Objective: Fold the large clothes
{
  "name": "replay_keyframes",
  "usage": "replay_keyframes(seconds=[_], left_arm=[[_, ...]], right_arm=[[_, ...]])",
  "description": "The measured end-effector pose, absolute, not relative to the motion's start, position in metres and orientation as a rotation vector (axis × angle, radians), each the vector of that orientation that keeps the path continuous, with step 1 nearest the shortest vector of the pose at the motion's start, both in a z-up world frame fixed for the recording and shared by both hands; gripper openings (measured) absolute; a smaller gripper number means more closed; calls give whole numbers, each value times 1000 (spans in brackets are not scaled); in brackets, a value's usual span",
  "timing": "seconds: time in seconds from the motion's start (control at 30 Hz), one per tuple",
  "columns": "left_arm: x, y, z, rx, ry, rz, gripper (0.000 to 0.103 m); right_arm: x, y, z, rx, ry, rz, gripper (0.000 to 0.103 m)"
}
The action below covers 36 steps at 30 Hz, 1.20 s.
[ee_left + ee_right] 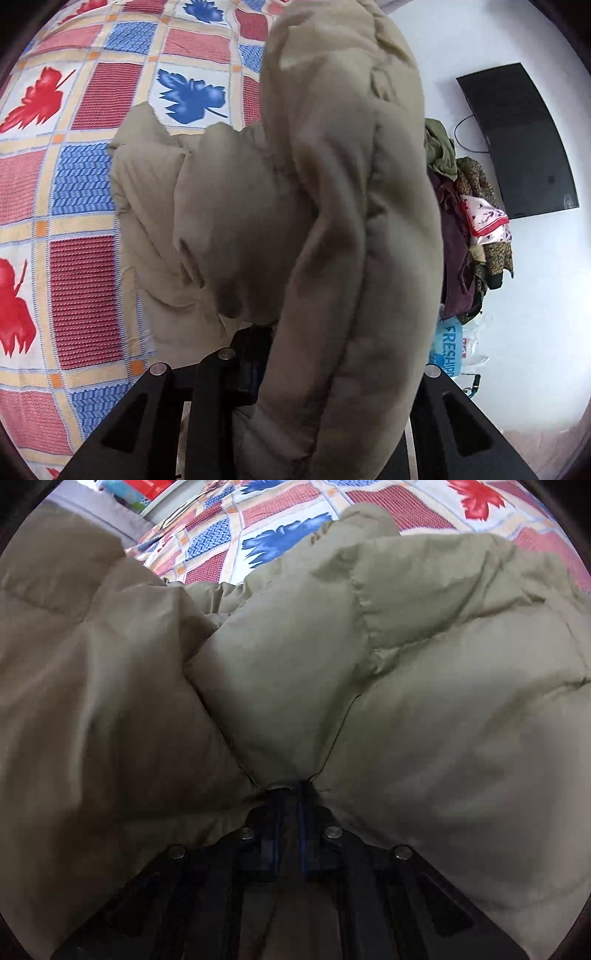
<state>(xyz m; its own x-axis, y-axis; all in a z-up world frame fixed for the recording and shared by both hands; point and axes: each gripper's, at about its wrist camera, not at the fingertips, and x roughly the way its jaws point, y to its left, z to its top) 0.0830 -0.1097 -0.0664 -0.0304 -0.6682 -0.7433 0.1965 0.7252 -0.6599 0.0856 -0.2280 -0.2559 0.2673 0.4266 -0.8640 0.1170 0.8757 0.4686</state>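
Note:
A large khaki puffer jacket [332,206] hangs lifted above a bed with a red and blue leaf-patterned cover [74,206]. My left gripper [269,354] is shut on a thick fold of the jacket; the padding covers its right finger. In the right wrist view the jacket [424,672] fills almost the whole frame. My right gripper [291,794] is shut on a pinch of its fabric, with the padding bulging on both sides of the fingers. The bed cover [280,528] shows beyond the jacket.
A pile of other clothes [469,221] hangs or lies against a white wall at the right in the left wrist view. A black flat screen [517,140] is on that wall. A blue plastic bag [447,347] sits below the clothes.

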Motion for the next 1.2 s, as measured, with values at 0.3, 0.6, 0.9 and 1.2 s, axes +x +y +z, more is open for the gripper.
replay_keyframes(seconds=[0.3, 0.6, 0.9, 1.2], left_arm=[[95, -166, -78, -407, 1427, -848, 61], [113, -232, -159, -539, 1541, -998, 61], [111, -260, -177, -403, 1530, -929, 61], [110, -256, -132, -284, 1359, -900, 61]], right_arm=[[46, -324, -212, 721, 1221, 175, 9], [-22, -407, -200, 856, 1167, -1, 10], [-73, -433, -152, 910, 1068, -9, 85], [-46, -401, -116, 874, 1060, 86, 85]])
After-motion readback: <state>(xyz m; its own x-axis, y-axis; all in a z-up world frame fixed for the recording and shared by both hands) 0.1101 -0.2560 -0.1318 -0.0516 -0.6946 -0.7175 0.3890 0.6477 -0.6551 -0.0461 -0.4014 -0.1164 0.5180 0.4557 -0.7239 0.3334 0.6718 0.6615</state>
